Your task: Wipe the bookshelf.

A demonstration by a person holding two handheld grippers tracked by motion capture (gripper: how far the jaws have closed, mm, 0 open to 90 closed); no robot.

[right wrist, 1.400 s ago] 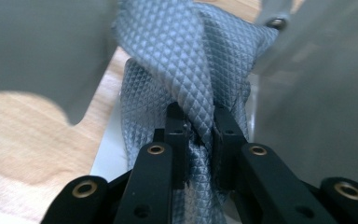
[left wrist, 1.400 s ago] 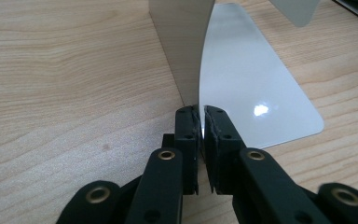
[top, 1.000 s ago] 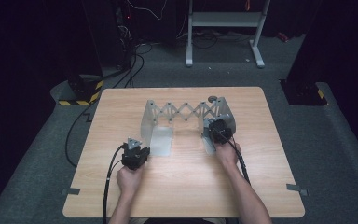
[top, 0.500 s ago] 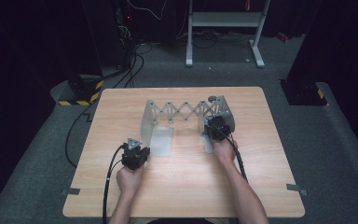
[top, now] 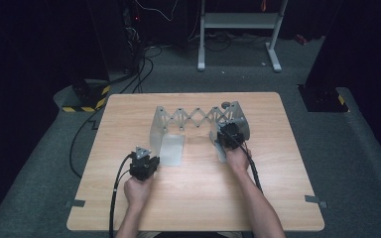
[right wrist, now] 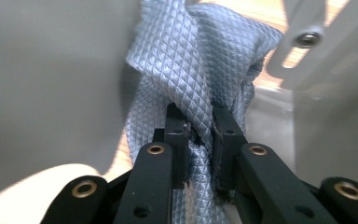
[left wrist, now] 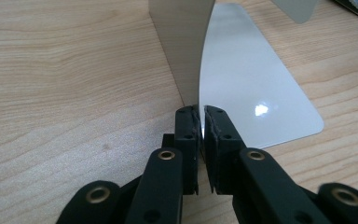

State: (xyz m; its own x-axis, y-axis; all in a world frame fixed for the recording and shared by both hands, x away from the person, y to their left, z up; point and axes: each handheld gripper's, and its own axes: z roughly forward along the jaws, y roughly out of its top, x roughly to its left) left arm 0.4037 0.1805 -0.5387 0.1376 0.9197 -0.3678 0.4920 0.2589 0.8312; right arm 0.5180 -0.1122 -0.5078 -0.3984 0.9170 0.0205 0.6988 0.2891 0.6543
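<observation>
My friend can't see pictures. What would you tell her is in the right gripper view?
The right gripper pinches a fold of grey quilted cloth between its two black jaws. Pale metal plates of a folding rack stand close around it.

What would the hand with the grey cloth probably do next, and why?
Probably lift the cloth a little, up and clear of the rack's right end plate. The right gripper is shut on a bunched fold of it, close against that plate. The left gripper is clamped on the left plate, which should steady the rack during the pull.
</observation>
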